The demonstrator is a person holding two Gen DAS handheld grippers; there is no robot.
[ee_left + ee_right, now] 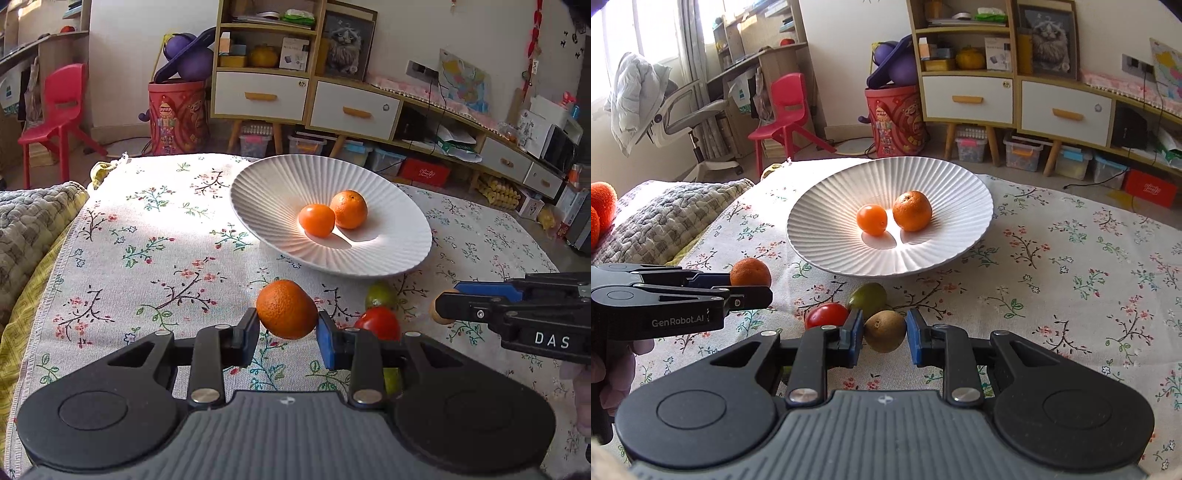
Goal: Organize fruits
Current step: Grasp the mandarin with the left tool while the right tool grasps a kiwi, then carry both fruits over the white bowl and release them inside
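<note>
A white ribbed plate [266, 184] [820, 218] holds an orange tomato [316, 220] [871, 220] and a tangerine [348, 209] [912, 210]. My left gripper [287, 325] is shut on another tangerine [286, 308], held just above the floral cloth; this shows in the right wrist view too [750, 273]. My right gripper [885, 334] is shut on a brown kiwi [885, 331], seen partly in the left wrist view [439, 314]. A red tomato [378, 322] [826, 315] and a green fruit [380, 294] [868, 296] lie on the cloth between the grippers and the plate.
The floral tablecloth [147, 240] covers the table. A grey quilted blanket [33, 221] [672, 214] lies at its left edge, with orange balls [602, 206] beyond. A cabinet, red chair and red bin stand behind the table.
</note>
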